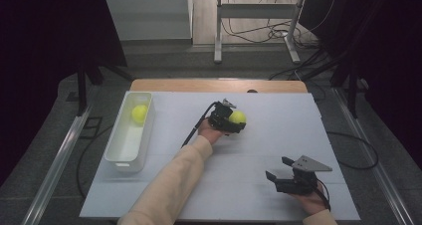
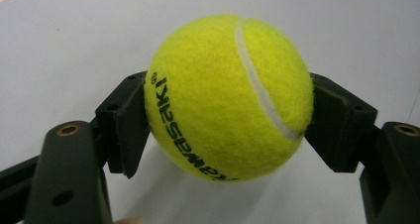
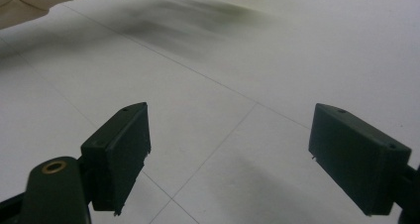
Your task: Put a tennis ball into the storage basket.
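White table [image 1: 259, 150] — tray [image 1: 121, 153] (white) aboard

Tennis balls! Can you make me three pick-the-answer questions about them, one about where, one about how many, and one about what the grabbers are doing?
1. Where is the tennis ball that no gripper holds?
A. In the white tray
B. On the floor
C. Under the right gripper

2. How many tennis balls are there?
A. One
B. Two
C. Four

3. What is the left gripper doing?
A. Standing open over bare table
B. Clamping a tennis ball
C. Holding the tray

Answers:
1. A: the high view shows a loose tennis ball lying inside the white tray at the table's left.
2. B: one lies in the tray, and the held tennis ball sits in the left gripper.
3. B: in the left gripper view both black pads press the ball's sides, while the right gripper stands open over the white table.
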A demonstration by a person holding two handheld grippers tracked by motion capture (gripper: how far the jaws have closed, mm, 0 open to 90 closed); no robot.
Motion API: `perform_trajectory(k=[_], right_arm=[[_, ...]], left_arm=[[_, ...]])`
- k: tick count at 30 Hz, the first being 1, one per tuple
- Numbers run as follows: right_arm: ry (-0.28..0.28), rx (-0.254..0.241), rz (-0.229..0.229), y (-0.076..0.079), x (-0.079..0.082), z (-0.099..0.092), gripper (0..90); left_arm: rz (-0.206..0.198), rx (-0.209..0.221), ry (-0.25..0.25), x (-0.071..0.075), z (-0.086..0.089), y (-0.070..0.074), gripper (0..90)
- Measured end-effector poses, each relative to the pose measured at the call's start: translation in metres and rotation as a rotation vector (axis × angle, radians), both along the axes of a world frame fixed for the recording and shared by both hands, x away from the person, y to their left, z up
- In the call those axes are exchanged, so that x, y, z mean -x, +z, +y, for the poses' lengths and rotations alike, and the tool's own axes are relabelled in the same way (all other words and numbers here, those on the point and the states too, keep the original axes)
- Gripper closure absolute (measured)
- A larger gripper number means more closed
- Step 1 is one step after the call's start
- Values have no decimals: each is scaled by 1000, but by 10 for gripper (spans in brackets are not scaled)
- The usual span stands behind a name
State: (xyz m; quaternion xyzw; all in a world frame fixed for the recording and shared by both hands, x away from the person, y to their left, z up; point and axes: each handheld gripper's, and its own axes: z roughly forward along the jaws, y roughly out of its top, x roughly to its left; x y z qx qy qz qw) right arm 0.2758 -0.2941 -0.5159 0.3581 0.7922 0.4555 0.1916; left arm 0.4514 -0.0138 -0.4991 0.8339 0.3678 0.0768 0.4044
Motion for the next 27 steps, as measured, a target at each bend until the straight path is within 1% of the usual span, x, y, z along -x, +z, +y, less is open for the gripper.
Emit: perform_trajectory(k=[7, 13, 18, 20, 27], right_arm=[[0, 1, 0, 0, 0, 0, 170], [0, -1, -2, 0, 0, 0, 170], [-2, 3, -2, 0, 0, 0, 170], [-2, 3, -2, 0, 0, 0, 170], [-4, 4, -4, 0, 1, 0, 170]], left_arm=[[-9, 3, 3, 4, 7, 3, 268], [-13, 20, 4, 8, 11, 7, 268], [-25, 22, -1, 11, 15, 10, 268], [-26, 31, 4, 12, 16, 11, 268], [-37, 35, 4, 16, 20, 14, 268]])
